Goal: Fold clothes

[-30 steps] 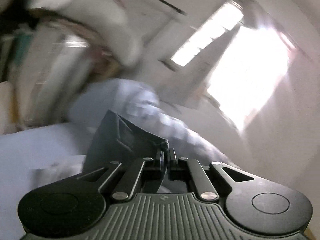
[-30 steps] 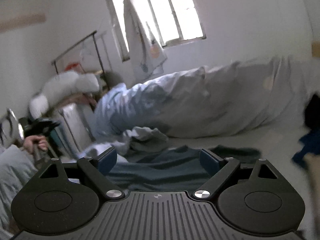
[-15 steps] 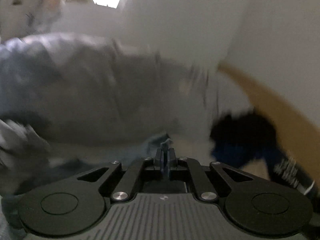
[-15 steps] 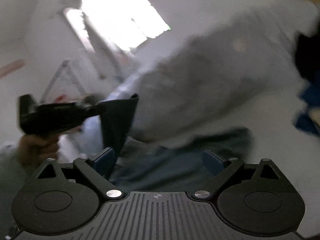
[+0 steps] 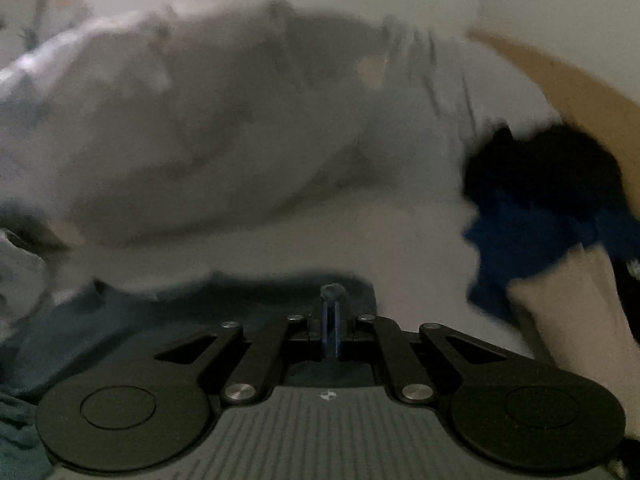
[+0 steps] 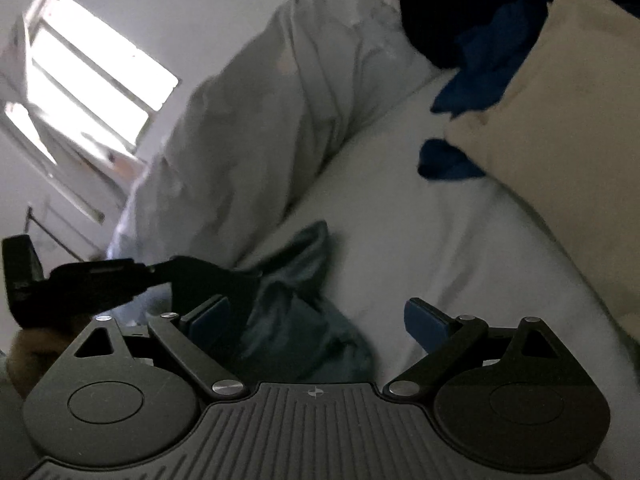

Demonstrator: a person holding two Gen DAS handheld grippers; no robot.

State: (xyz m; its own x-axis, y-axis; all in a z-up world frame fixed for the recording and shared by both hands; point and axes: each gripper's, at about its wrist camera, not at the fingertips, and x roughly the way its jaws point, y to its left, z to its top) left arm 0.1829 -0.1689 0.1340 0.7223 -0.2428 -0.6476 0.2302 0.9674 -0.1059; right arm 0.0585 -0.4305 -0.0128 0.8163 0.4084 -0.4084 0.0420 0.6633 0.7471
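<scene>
Both grippers have swung down toward the bed. The left gripper jaws pinch the teal garment; the right gripper jaws gape empty, so the pinched hem could slip.

The dark teal garment is soft cloth with a faint sheen. The white bed sheet is smooth matt cloth; the grey-white duvet is rumpled. The right gripper is matt black plastic with shiny metal rivets.
</scene>
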